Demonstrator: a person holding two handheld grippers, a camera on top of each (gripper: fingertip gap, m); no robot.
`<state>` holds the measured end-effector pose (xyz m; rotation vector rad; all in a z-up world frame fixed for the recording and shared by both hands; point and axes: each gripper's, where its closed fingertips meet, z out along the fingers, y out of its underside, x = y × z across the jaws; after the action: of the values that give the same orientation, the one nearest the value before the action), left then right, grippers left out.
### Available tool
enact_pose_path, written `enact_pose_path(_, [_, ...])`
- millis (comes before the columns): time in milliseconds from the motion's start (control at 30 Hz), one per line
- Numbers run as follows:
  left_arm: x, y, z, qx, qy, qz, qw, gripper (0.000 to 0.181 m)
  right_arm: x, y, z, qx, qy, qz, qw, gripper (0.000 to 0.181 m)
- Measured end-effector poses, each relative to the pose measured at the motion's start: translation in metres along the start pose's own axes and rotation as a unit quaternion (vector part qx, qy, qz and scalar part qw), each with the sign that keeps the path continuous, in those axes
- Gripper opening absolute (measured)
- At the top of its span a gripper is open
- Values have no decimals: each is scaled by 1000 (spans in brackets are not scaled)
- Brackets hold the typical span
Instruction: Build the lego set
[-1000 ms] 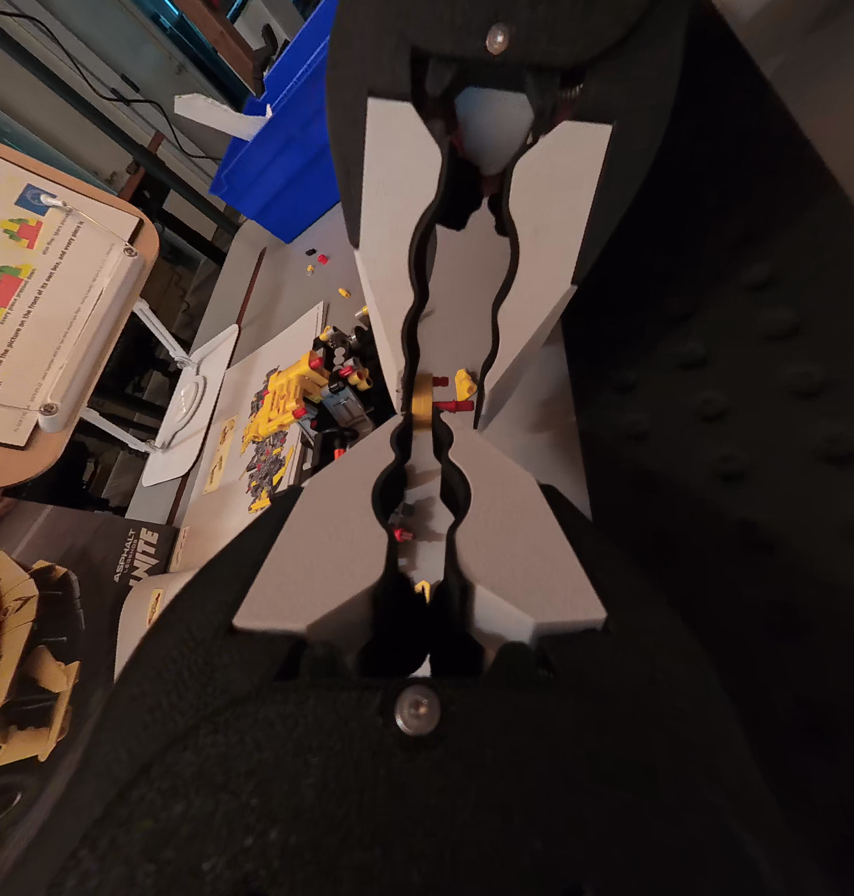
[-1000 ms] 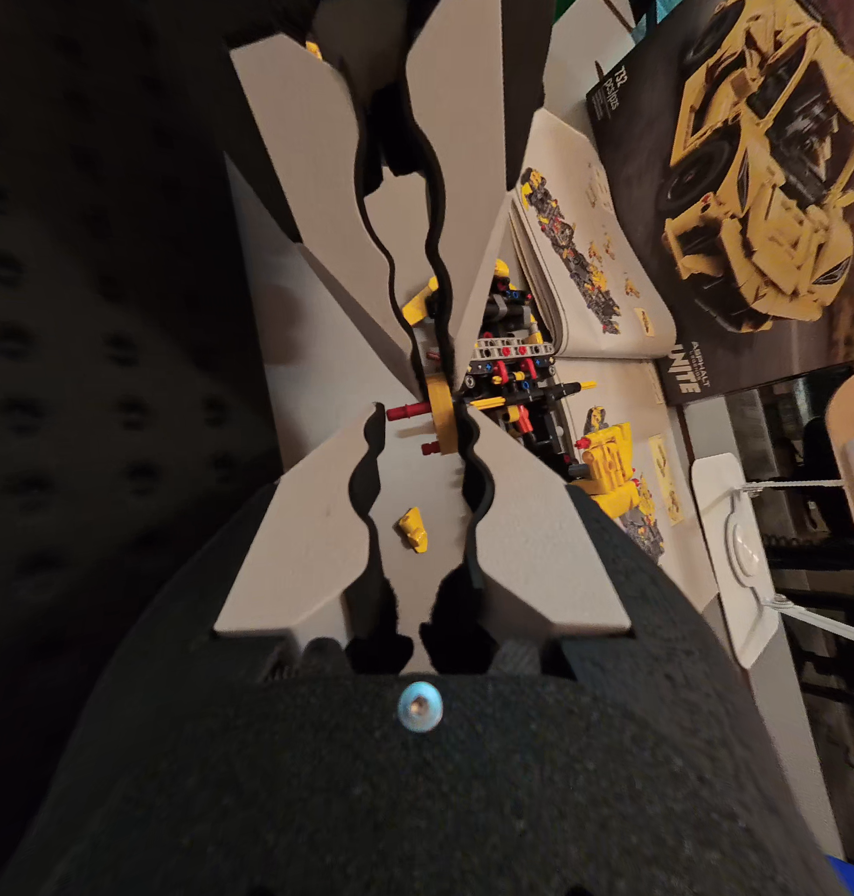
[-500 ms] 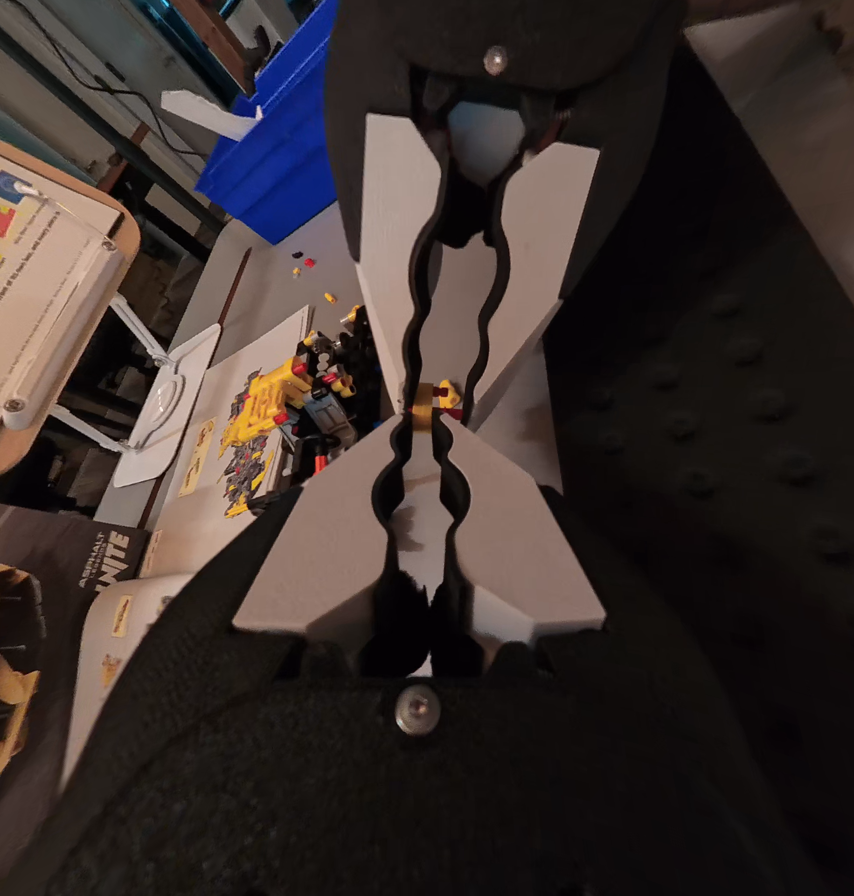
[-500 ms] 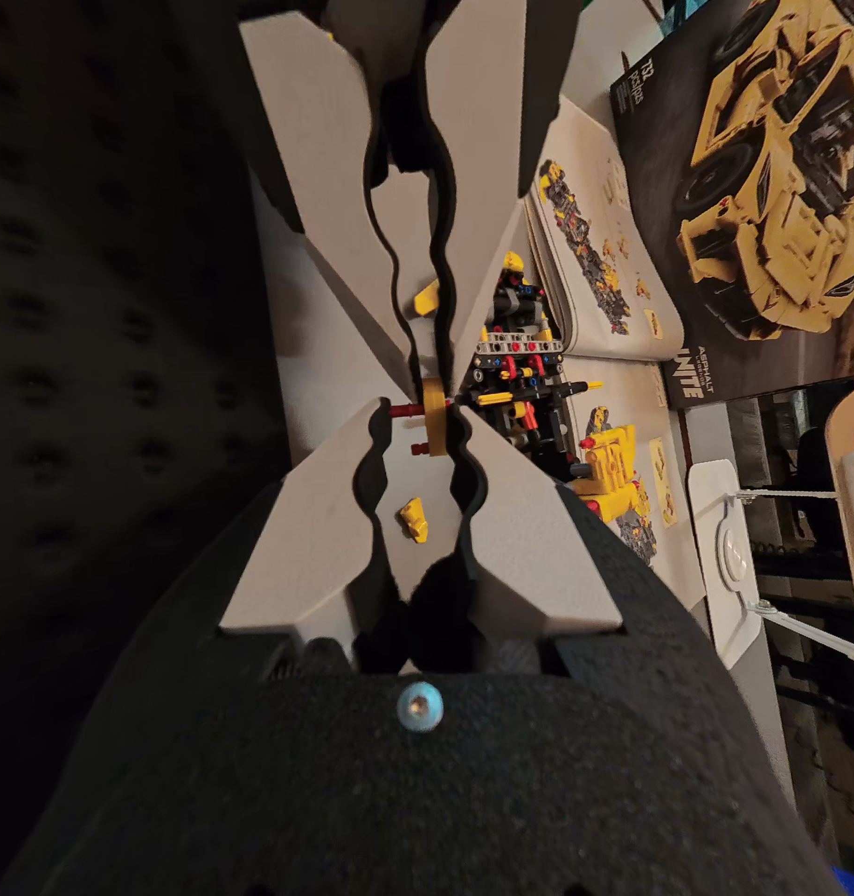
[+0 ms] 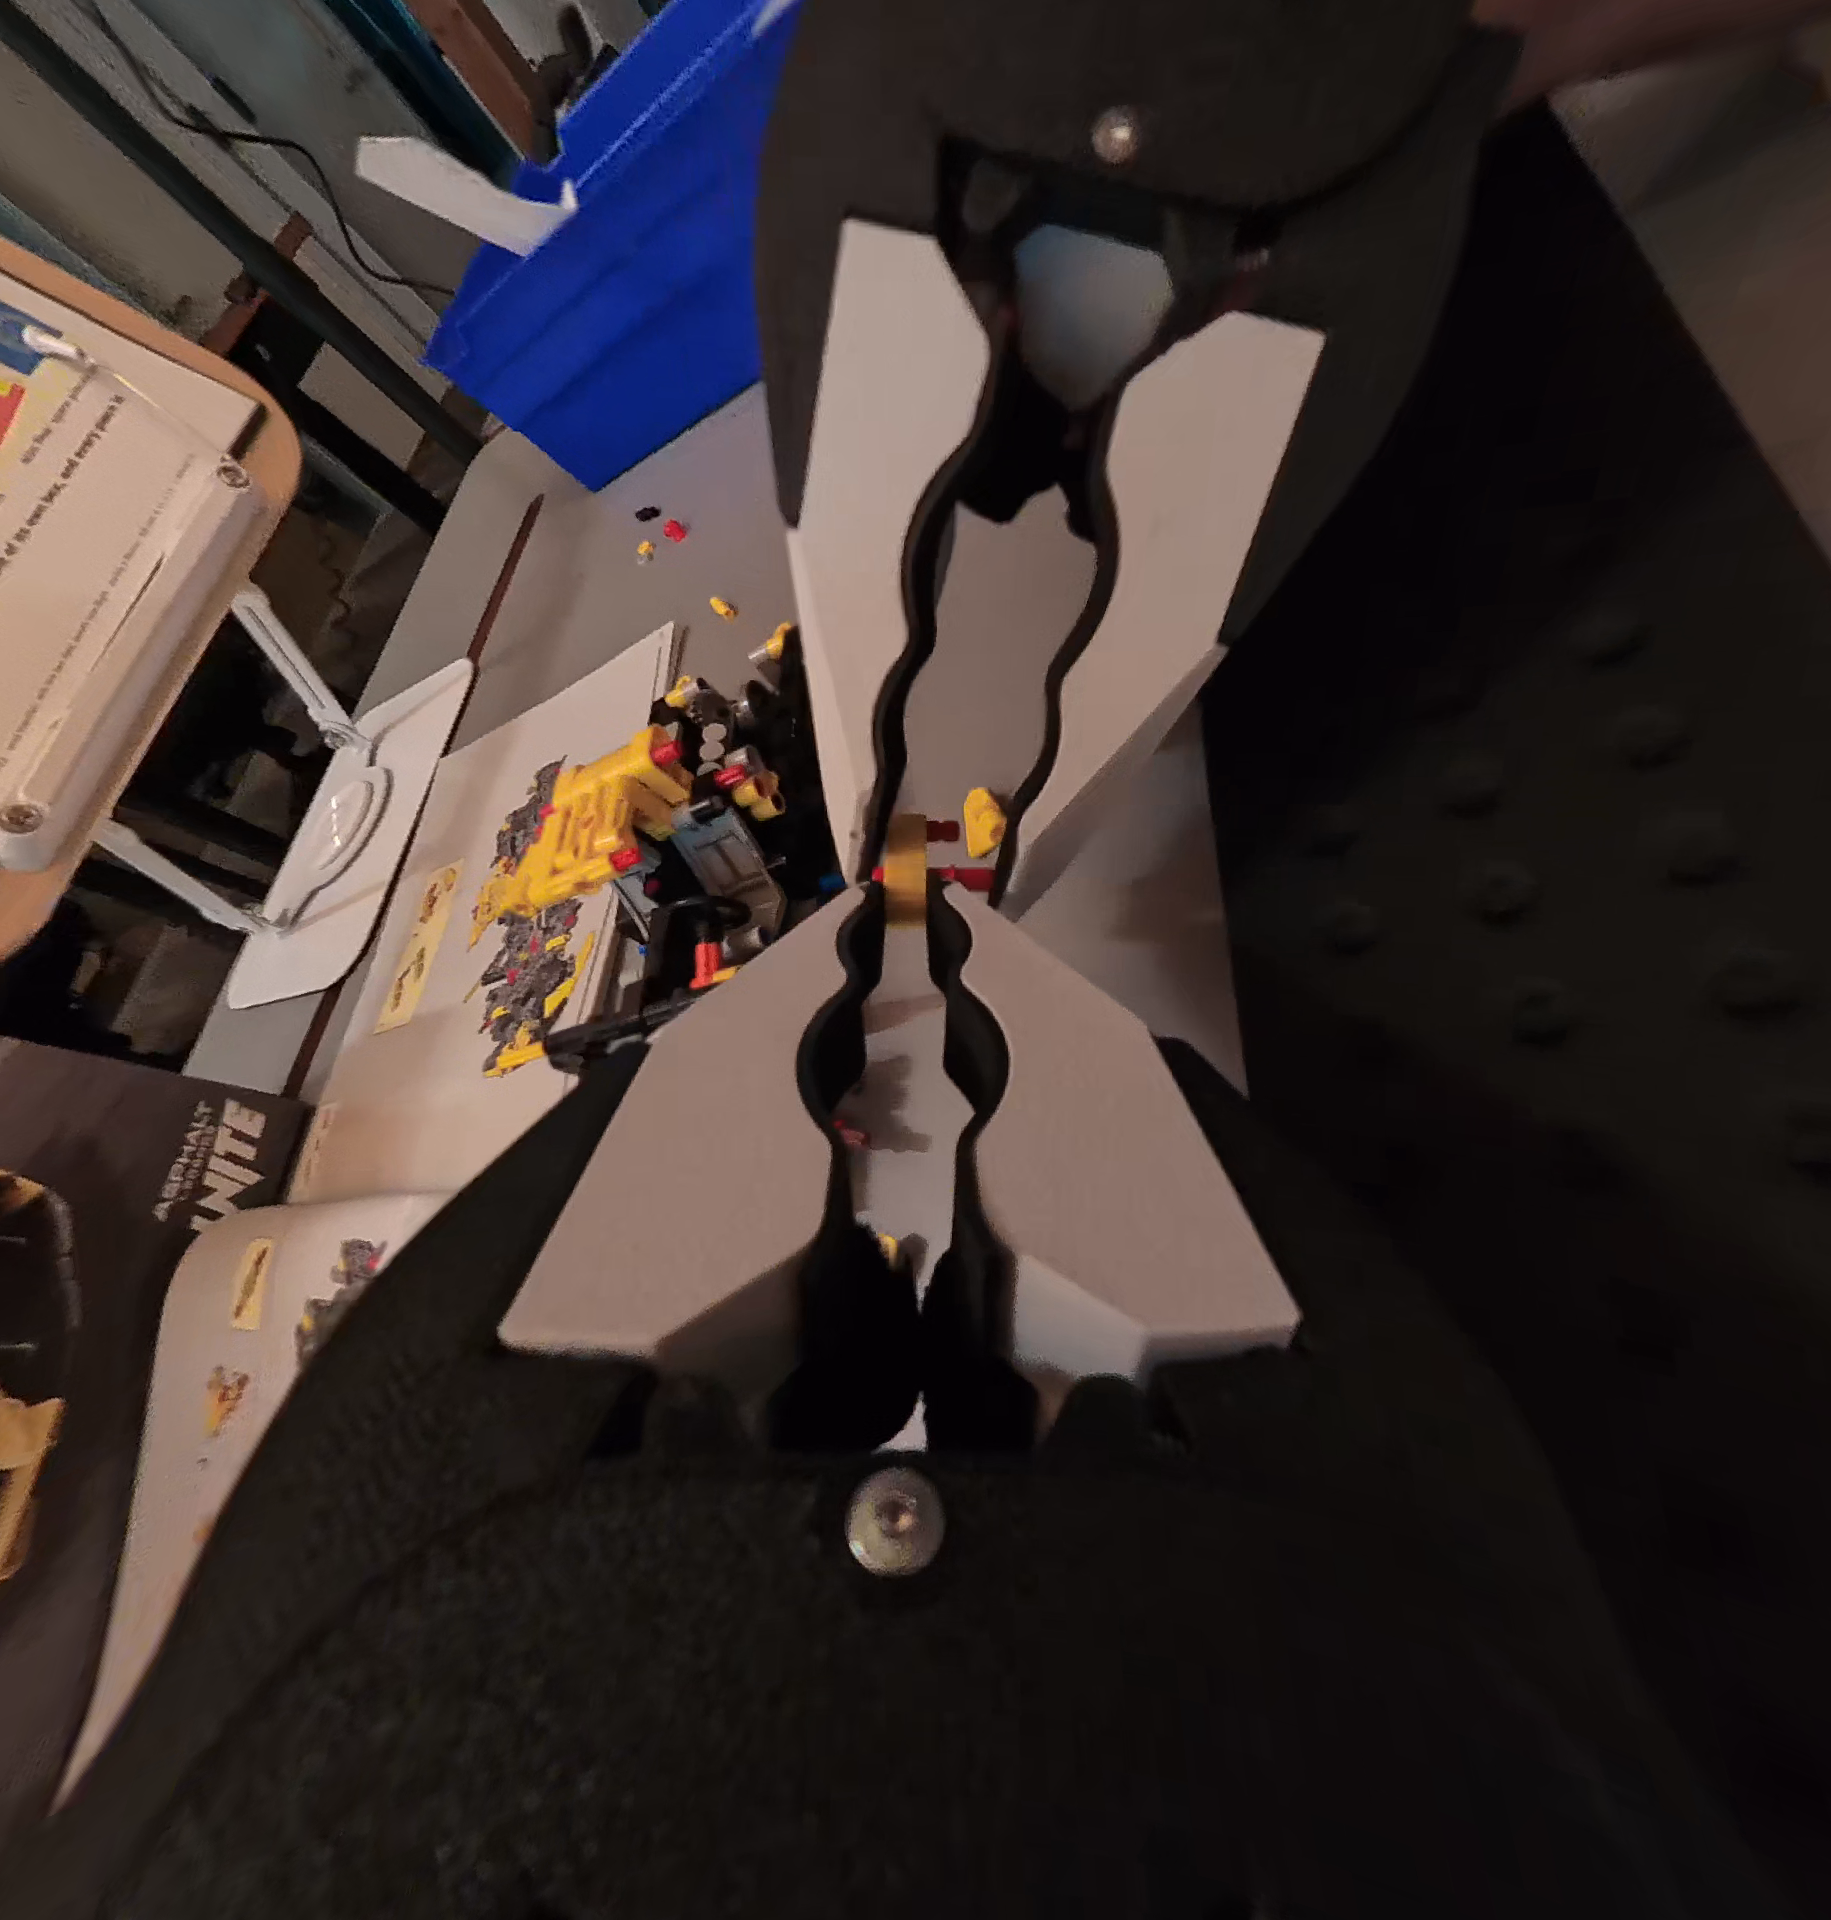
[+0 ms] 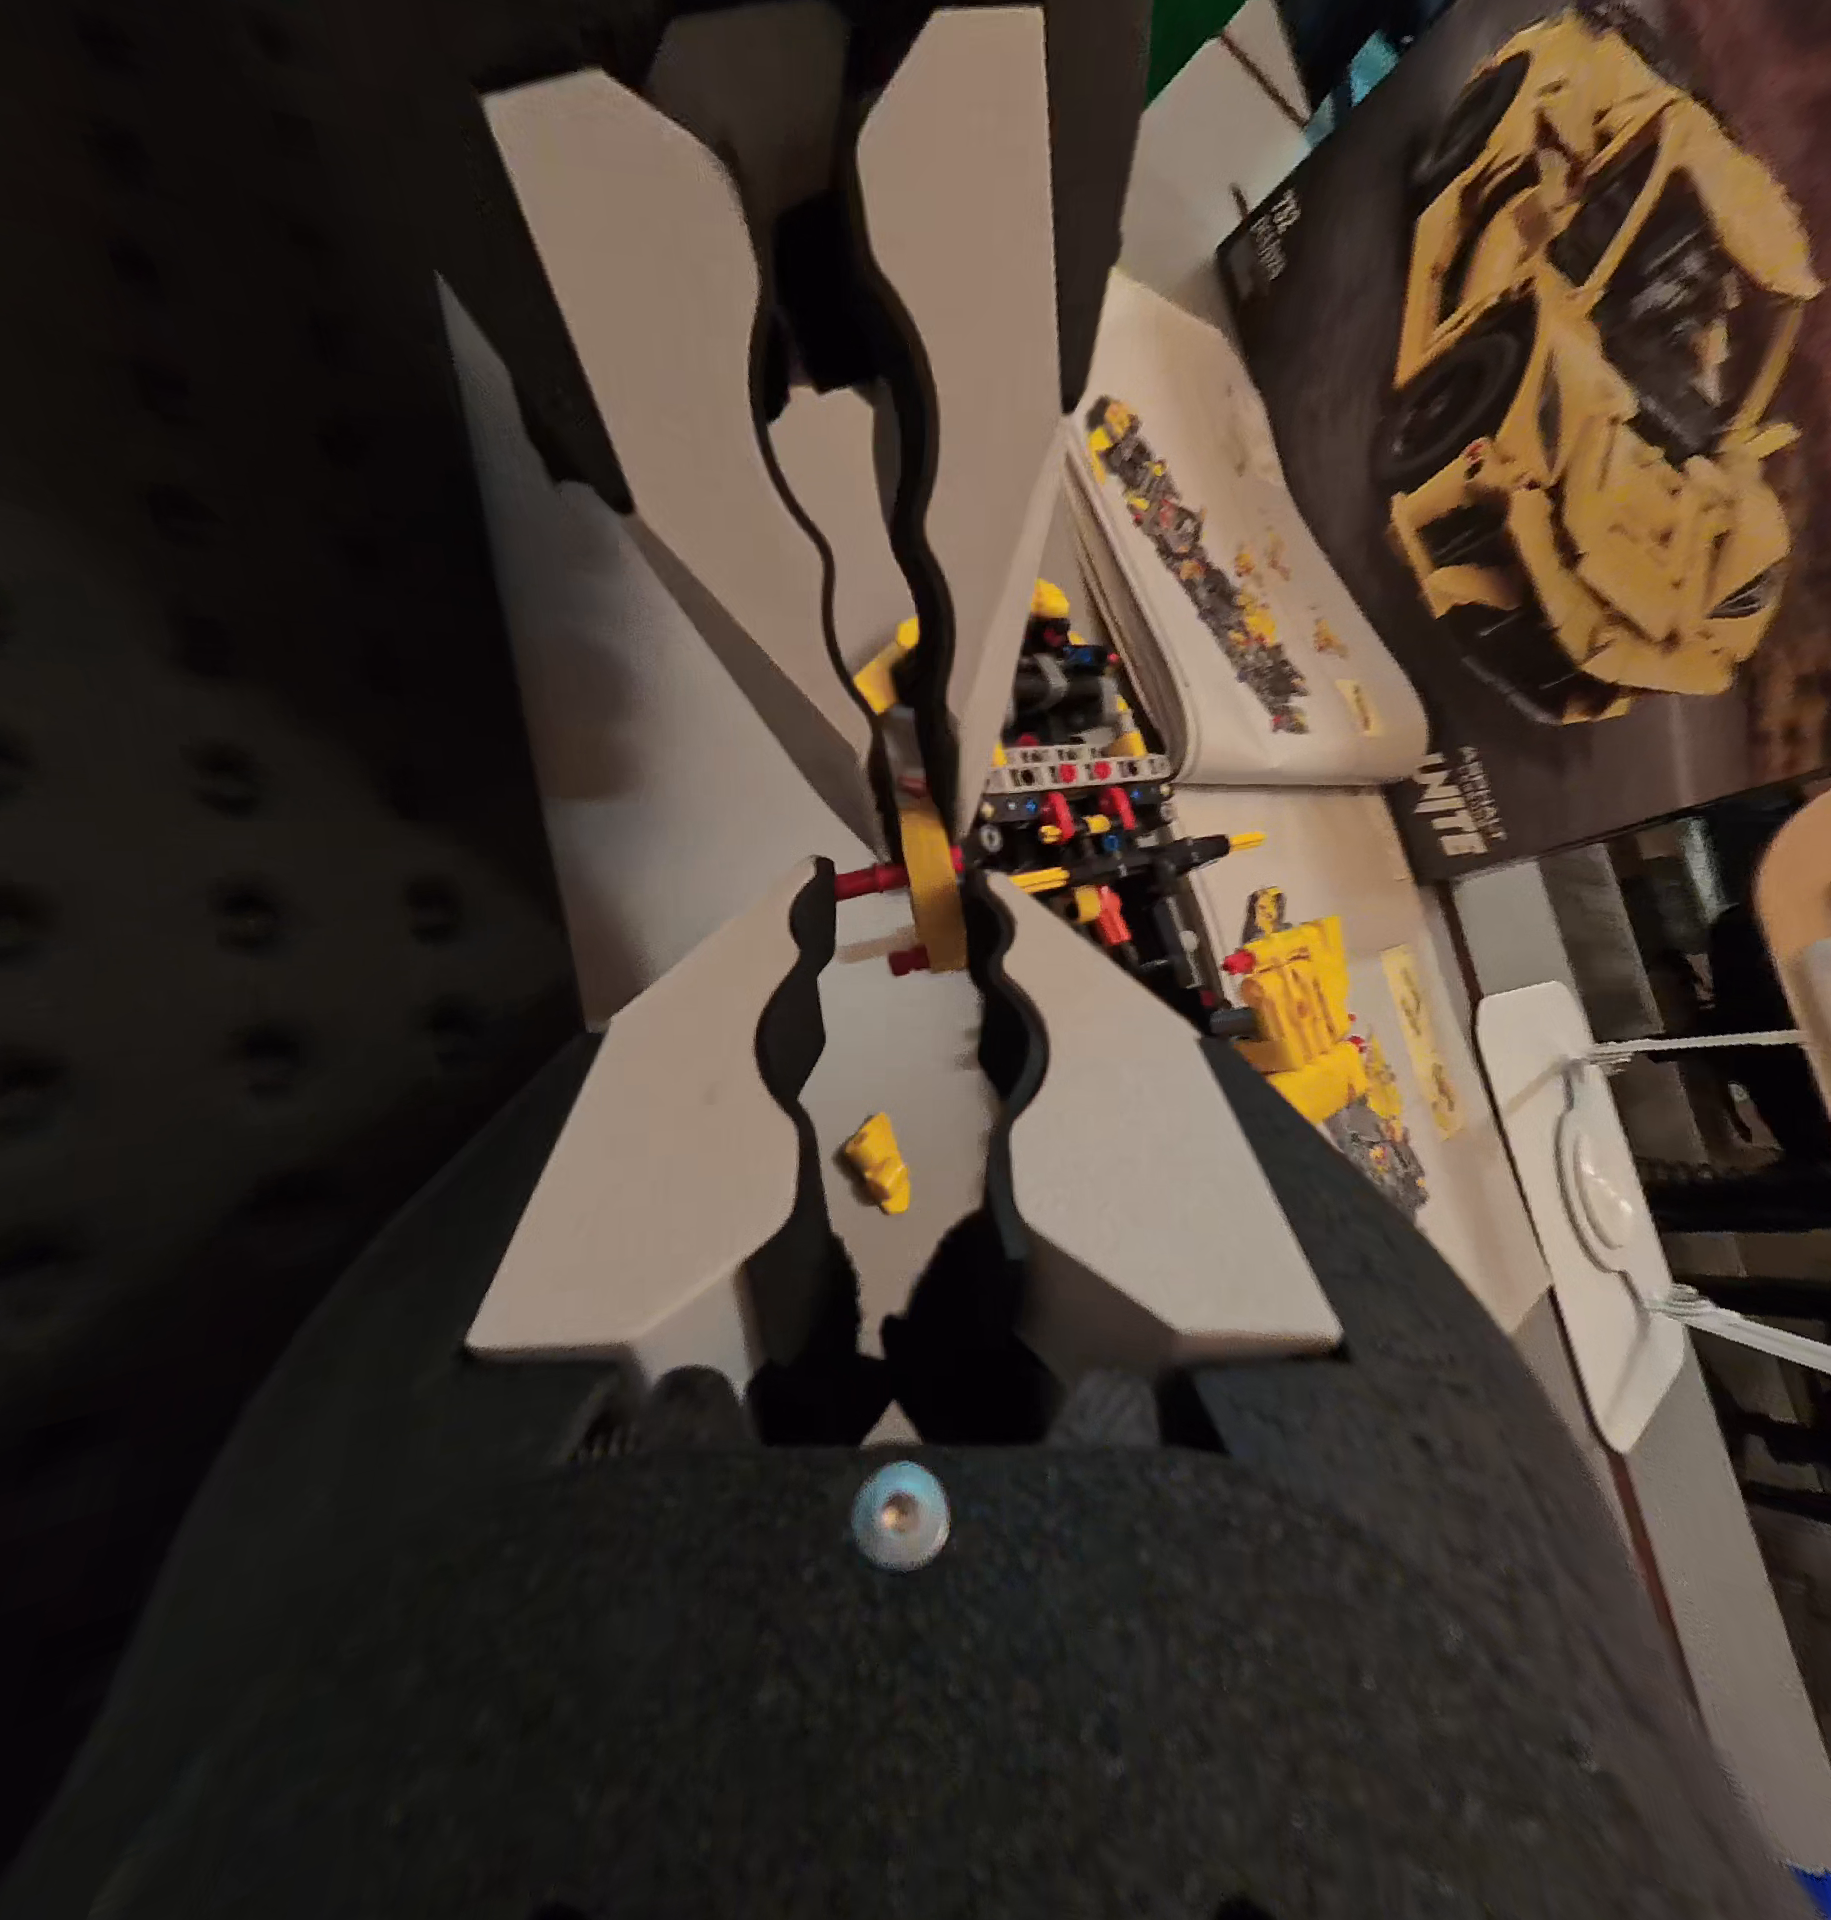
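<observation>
Over table point(image 5: 1150, 935), claws tip-to-tip on yellow piece point(image 5: 903, 868).

left gripper point(image 5: 906, 899) | grey wedge jaws | wavy black pads | black housing | silver screw

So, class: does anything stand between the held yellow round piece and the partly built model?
Only gripper fingers. The yellow round piece is pinched by the left gripper and right gripper, and a finger of each lies on its side toward the partly built model. Nothing else shows between.
</observation>
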<state>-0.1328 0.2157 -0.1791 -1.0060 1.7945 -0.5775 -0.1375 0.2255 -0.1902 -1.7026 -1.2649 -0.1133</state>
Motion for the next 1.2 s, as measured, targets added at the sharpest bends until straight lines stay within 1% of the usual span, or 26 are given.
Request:
enact_pose_path(67, [-2,-2,0,4,-8,3,1000,7,4,-1,-3,4,9,4,1000,25])
enact_pose_path(133, [-2,-1,1,-3,-18,16,1000,7,5,1,-3,-6,18,-8,1000,25])
enact_pose_path(267, [-3,0,3,-9,-27,20,999,7,6,2,-2,-27,54,-82,995,22])
enact_pose_path(333, [-4,-1,3,-12,-32,22,999,7,7,3,-2,-42,59,-102,992,22])
enact_pose_path(433, [-6,-2,1,-8,-34,15,999,7,8,1,-2,-50,49,-87,994,21])
enact_pose_path(500, [-3,-3,1,-6,-23,7,1000,7,7,1,-3,-51,45,-87,994,19])
enact_pose_path(600, [2,0,2,-13,-13,18,1000,7,2,4,-1,-55,36,-80,995,18])
enact_pose_path(733, [5,1,2,-16,-2,14,1000,7,-2,5,0,-54,18,-67,996,14])
enact_pose_path(800, [4,3,3,-23,-7,21,999,7,-1,6,3,-59,19,-71,996,14])
enact_pose_path(900, [0,1,2,-14,-13,18,1000,7,3,4,1,-46,16,-52,997,15])
enact_pose_path(967, [-6,-1,0,-4,-22,14,1000,7,9,0,1,-26,28,-37,999,16])
enact_pose_path(1033, [-12,-3,-2,9,-23,-13,1000,8,15,-4,0,-2,36,-10,999,17])
enact_pose_path(1133, [-26,-3,-7,21,-41,-63,997,7,29,-6,-11,32,64,16,997,18])
enact_pose_path(1200, [-37,-4,-11,34,-54,-105,992,7,39,-9,-21,66,67,69,993,18])
